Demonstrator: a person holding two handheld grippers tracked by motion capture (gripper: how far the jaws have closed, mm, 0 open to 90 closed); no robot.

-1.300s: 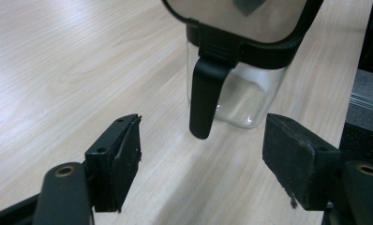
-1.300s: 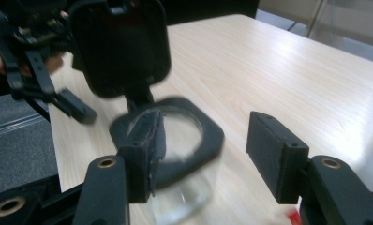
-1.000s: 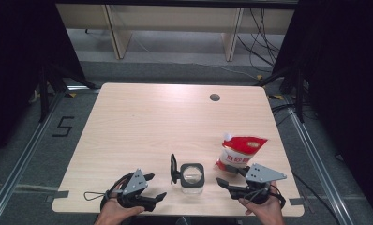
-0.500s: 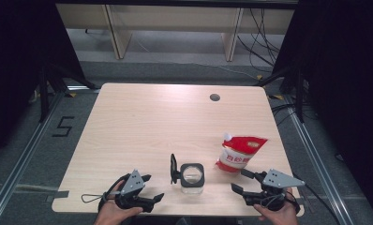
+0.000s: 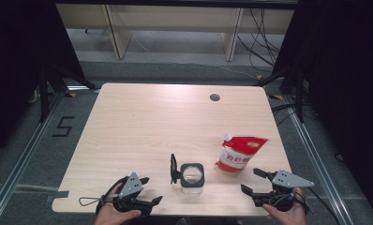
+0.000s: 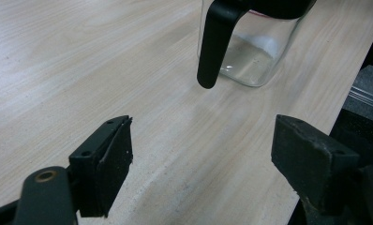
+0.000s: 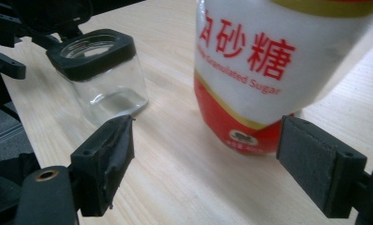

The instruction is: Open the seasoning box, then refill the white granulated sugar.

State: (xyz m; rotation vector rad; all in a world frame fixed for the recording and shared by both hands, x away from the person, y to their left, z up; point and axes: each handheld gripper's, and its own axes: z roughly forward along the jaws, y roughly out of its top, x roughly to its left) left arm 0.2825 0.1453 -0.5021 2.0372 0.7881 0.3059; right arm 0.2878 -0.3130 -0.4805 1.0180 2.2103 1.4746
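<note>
Near right corner of the table [image 5: 152,117], right gripper [image 5: 250,180]: jaws just opened, now standing wide apart with nothing between them; drawn back from the bag toward the front edge since a second ago.
Sugar bag [image 5: 238,154]: lying flat on the wood just beyond the right gripper, white spout end pointing away, red bottom end toward the jaws; close ahead in the right gripper view, touched by neither pad.
Meaning for the work: bag probably let go and left at rest; a fresh grasp needed before any pouring.
Left gripper [image 5: 152,190]: parked at the near left edge, jaws apart and empty, aimed at the jar; in the same spot as in the earlier pictures.
Glass jar [image 5: 192,176]: upright between the two grippers, near the front edge, mouth open.
Black lid [image 5: 174,168]: swung up on the jar's left side, standing on edge, facing the left gripper.
Cable hole [image 5: 215,97]: far side of the table, well apart from everything.
In the way: bare wood between each gripper and its nearest thing; raised lid a likely snag for an approach from the left; jar close enough to the edge to be knocked off.
</note>
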